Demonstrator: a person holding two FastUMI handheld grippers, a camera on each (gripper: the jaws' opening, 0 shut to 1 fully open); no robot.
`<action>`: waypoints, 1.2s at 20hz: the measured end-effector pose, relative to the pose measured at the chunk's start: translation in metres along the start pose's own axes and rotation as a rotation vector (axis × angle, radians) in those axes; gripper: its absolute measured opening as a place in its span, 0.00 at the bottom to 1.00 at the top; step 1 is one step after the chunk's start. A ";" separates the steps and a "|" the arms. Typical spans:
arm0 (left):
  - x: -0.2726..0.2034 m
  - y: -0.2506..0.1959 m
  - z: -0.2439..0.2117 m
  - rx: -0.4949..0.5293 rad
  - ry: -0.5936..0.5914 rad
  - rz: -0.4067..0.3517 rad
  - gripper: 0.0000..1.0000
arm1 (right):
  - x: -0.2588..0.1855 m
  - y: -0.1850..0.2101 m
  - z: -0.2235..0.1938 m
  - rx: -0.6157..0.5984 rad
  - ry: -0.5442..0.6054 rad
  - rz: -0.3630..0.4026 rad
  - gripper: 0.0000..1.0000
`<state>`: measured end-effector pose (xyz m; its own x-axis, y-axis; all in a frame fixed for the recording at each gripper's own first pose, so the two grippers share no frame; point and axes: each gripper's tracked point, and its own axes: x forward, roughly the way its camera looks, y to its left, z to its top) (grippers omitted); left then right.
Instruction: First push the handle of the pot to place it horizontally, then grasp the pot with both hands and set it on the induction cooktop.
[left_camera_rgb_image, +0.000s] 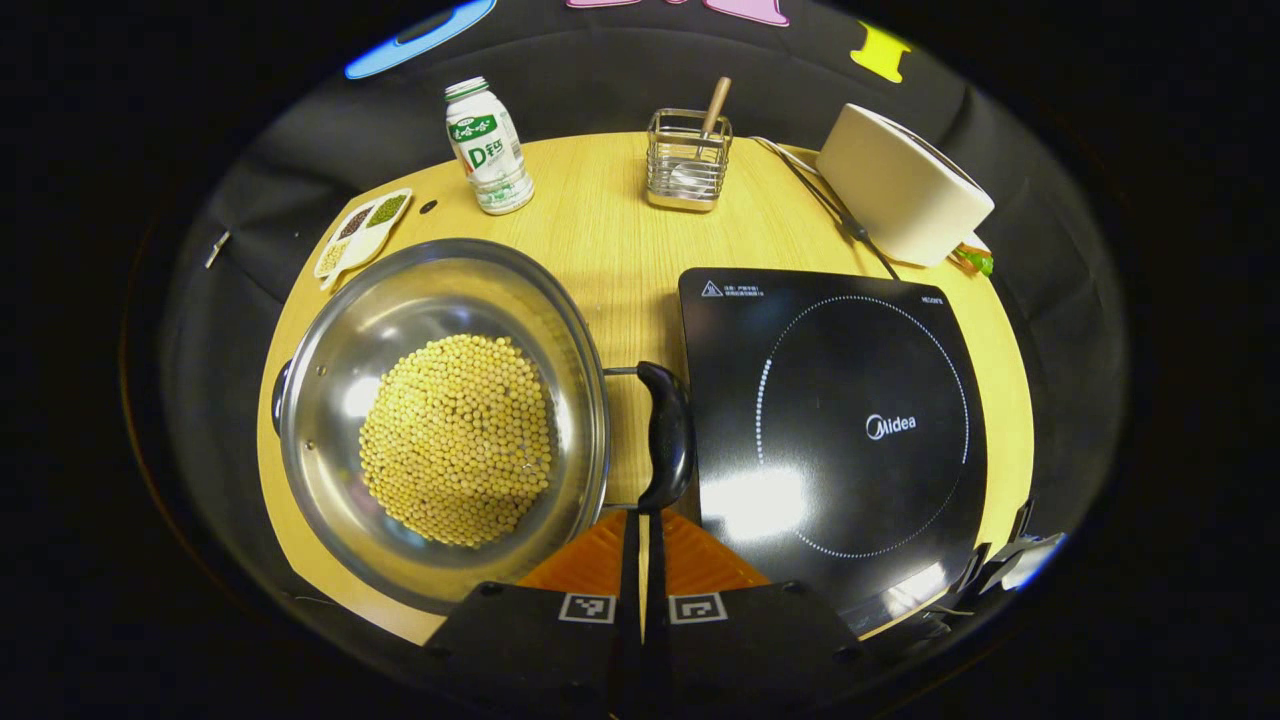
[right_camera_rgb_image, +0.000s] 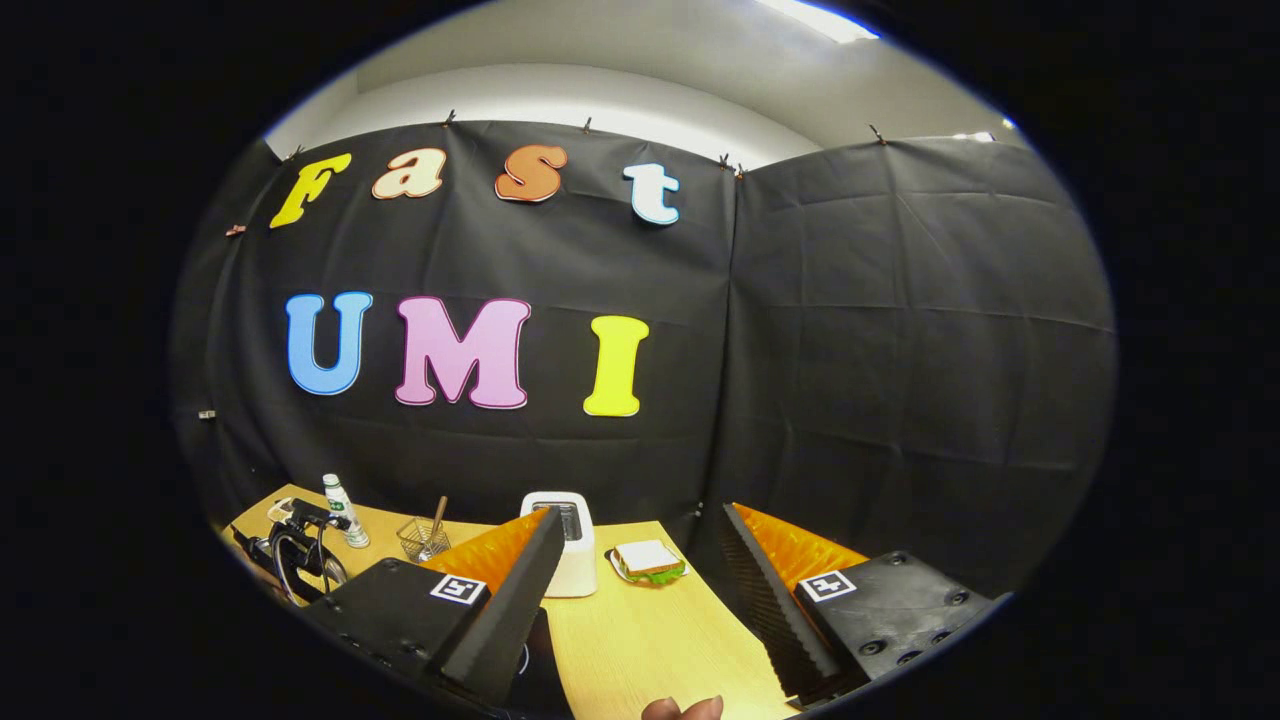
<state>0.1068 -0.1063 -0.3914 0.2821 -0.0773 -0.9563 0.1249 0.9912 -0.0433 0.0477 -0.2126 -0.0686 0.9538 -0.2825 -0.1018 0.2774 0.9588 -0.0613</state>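
A steel pot (left_camera_rgb_image: 340, 350) holding a heap of yellow beans (left_camera_rgb_image: 455, 440) sits on the left half of the wooden table in the left gripper view. Its black right handle (left_camera_rgb_image: 668, 430) lies between the pot's rim and the black induction cooktop (left_camera_rgb_image: 840, 430); a second dark handle (left_camera_rgb_image: 279, 395) peeks out at the pot's left. My left gripper (left_camera_rgb_image: 641, 515) is shut, its tips right at the near end of the black handle. In the right gripper view, my right gripper (right_camera_rgb_image: 642, 520) is open and raised over the table, facing the booth wall, with nothing between its fingers.
Behind the pot stand a white bottle (left_camera_rgb_image: 488, 147), a small tray of grains (left_camera_rgb_image: 362, 230), a wire utensil holder (left_camera_rgb_image: 688, 160) and a white toaster (left_camera_rgb_image: 900, 185) with its cord. A sandwich on a plate (right_camera_rgb_image: 648, 562) lies beside the toaster (right_camera_rgb_image: 568, 545). A person's fingertip (right_camera_rgb_image: 685, 708) shows below.
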 end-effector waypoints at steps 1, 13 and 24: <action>0.002 0.001 0.003 0.001 -0.002 0.000 0.05 | 0.001 -0.001 -0.001 -0.001 0.002 -0.002 0.98; -0.027 -0.021 0.004 0.022 -0.100 -0.135 0.08 | -0.001 0.020 -0.005 0.005 0.025 0.016 0.98; -0.138 0.068 0.015 0.059 -0.428 -0.072 0.92 | -0.019 0.141 -0.015 0.021 0.091 0.244 0.98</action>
<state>0.0906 -0.0295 -0.2577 0.6383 -0.1956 -0.7445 0.2092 0.9749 -0.0768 0.0672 -0.0722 -0.0907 0.9789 -0.0434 -0.1997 0.0435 0.9990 -0.0035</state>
